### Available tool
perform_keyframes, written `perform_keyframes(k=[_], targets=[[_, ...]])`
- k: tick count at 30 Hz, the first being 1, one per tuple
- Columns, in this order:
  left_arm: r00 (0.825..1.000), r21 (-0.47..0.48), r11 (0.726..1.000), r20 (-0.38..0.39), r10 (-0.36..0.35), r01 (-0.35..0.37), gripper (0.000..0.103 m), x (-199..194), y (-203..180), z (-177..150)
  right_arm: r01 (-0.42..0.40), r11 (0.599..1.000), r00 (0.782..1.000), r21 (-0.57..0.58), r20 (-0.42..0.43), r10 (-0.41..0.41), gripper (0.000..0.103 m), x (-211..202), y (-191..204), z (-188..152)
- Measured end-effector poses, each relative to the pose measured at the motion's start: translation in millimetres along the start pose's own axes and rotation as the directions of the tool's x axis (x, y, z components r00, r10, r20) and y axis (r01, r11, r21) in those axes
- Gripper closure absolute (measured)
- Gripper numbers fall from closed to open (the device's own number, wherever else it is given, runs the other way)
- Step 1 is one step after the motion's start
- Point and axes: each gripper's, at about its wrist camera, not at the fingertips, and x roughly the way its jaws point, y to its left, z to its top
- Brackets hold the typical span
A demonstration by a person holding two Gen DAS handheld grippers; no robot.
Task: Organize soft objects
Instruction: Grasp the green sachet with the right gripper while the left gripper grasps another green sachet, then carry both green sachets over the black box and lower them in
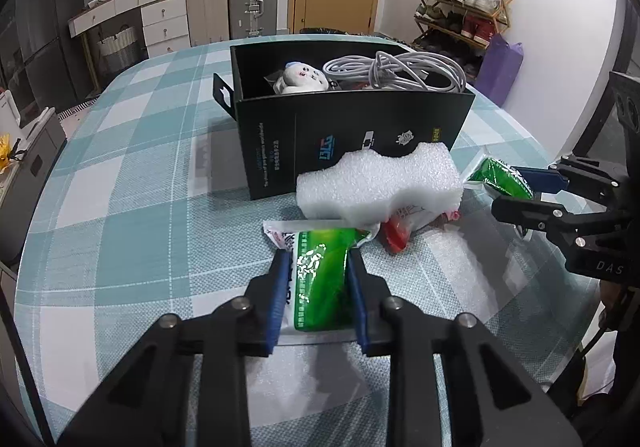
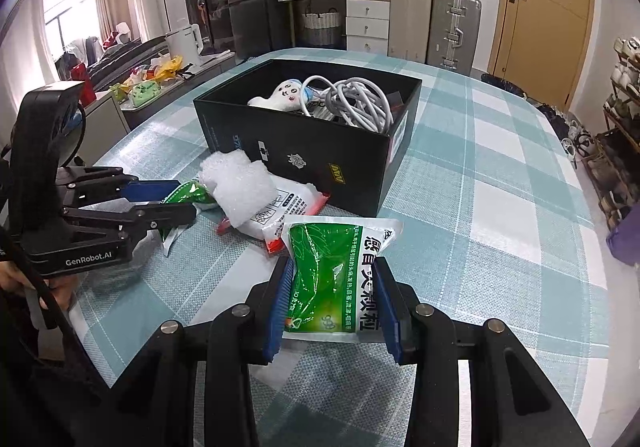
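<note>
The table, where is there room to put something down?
The checked table is bare to the right of the black box and along its far edge. It also shows bare cloth left of the box. It is crowded in front of the box: the white foam, a red-edged packet and two green packets held by the grippers.

Even indoor light fills both fisheye views, with daylight burning out a curtained window (image 2: 76,13) at the right wrist view's upper left. Glare glints on the green packets (image 1: 320,279) (image 2: 324,287) and the white foam (image 1: 380,183). Soft shadows pool at the black box (image 2: 308,143) on the checked tablecloth (image 1: 132,207). Edges bow and darken into black corners; the centre stays sharp.
</note>
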Motion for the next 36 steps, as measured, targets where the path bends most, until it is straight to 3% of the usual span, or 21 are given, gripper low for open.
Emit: perform_keyframes(k=[17,36], targets=[[0.994,-0.058,0.998,0.103,-0.02,0.026,0.079,-30.9,8.4,5.2,0.001,1.0,0.998,0.014,0.07,-0.002,0.063,-19.3,1.1,7.5],[0.984,-0.066,0.997,0.176,-0.028,0.04,0.079,-43.9,12.7,46.4,0.009,1.0,0.985,-0.01,0.172,-0.007,0.063,-51.3,2.7,41.7]])
